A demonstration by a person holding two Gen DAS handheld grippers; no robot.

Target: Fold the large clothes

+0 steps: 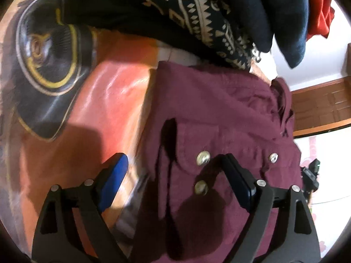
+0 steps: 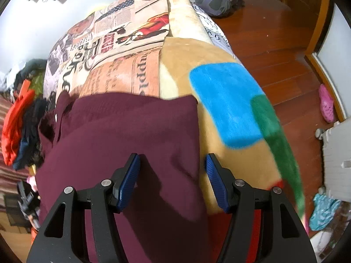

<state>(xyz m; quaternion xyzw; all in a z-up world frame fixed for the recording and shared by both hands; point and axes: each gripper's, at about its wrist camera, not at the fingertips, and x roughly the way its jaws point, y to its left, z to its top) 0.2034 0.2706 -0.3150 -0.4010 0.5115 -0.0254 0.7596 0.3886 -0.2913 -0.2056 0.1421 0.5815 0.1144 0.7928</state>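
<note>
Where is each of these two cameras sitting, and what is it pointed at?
Left wrist: on the left gripper, looking down its open fingers at the maroon shirt, its snaps and a pile of dark clothes.
Right wrist: on the right gripper, fingers open, looking over the shirt's edge on a printed blanket, wood floor beyond.
Shared: the same maroon shirt.

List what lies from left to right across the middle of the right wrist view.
Orange garment → maroon shirt → blue patch of the blanket → green patch → wooden floor → pink clog.
</note>
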